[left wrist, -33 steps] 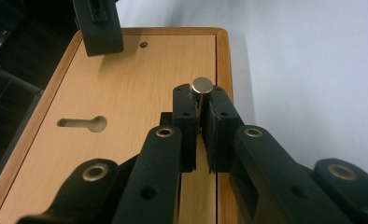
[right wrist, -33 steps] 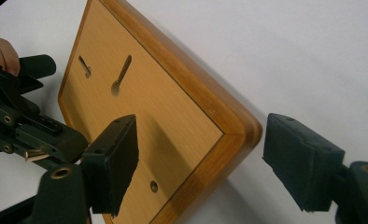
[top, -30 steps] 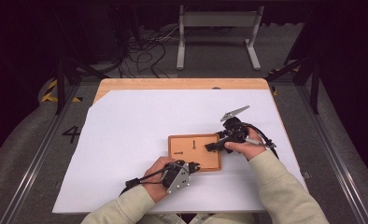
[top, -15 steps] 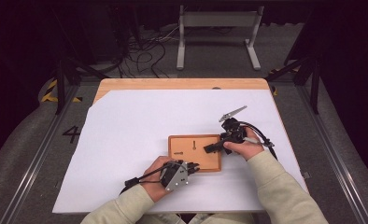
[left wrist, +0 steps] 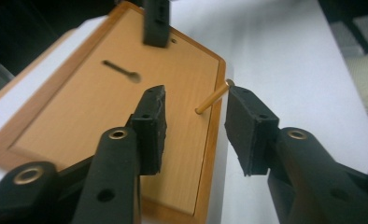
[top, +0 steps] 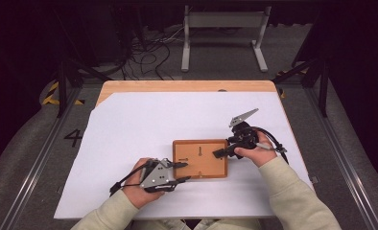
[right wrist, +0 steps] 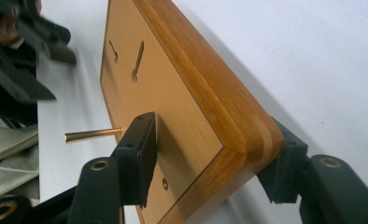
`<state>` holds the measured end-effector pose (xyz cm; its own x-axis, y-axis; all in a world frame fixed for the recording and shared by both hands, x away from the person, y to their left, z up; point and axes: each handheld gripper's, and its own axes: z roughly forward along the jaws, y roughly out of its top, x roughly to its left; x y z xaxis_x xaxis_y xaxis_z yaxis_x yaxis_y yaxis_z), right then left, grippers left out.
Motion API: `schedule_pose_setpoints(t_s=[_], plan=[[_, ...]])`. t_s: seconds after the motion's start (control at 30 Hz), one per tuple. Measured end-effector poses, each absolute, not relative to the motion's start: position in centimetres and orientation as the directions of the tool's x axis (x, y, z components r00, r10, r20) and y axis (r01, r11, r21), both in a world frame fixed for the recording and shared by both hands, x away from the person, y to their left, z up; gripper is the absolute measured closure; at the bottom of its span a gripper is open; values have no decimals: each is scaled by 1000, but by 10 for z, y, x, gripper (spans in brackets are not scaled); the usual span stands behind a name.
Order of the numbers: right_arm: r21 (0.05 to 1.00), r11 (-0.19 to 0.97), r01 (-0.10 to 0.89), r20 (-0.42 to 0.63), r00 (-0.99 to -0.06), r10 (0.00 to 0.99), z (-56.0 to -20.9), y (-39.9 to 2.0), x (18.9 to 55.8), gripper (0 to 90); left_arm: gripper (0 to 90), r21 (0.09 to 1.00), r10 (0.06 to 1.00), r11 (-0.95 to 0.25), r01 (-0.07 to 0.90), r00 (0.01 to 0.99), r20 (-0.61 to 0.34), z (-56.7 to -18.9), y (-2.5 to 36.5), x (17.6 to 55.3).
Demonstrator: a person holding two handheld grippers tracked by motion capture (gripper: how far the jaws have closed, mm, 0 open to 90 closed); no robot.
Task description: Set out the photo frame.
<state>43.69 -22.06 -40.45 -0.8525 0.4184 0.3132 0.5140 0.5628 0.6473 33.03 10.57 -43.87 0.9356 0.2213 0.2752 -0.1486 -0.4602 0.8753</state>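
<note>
1. A wooden board [top: 200,158] lies on the white sheet [top: 144,120] that covers the bench [top: 187,86], near the person's side and a little right of the middle.
2. The right gripper [top: 224,151] comes in from the board's right edge. In the right gripper view its jaws straddle a corner of the board [right wrist: 191,112], one pad on the top face and the other under the thick rounded edge. They have just been closing; the upper pad lies against the face, but whether both press cannot be told.
3. The left gripper [top: 181,172] sits at the board's near left corner. Its jaws have just been opening and stand about half apart, holding nothing.
4. In the left gripper view a thin brass-coloured pin [left wrist: 213,97] stands out of the board near its edge, in the gap between the jaws, with its tip just beside the right-hand pad [left wrist: 247,126].
5. The same pin [right wrist: 93,135] shows in the right gripper view, sticking out from the board's face.
6. Two dark keyhole slots [top: 200,151] are cut in the board's face.
7. The sheet is bare to the left and beyond the board, up to the far bench edge.
</note>
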Motion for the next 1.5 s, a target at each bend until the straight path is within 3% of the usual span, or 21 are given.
schedule_pose_setpoints(t_s=[0.5,0.8,1.13,1.5], plan=[[695,644,321,117,-933,339,-385,-222,400,549,524,958,464,-285,-4,874,142,-428,175,341],[695,690,202,-7,-958,287,-379,-222,373,599,489,959,599,-263,106,797,77,-438,199,354],[686,712,150,-55,-965,257,-376,-222,349,639,490,937,621,-295,187,783,39,-445,198,359],[670,732,122,-71,-971,228,-382,-221,329,608,500,930,628,-284,235,778,-5,-451,199,364]])
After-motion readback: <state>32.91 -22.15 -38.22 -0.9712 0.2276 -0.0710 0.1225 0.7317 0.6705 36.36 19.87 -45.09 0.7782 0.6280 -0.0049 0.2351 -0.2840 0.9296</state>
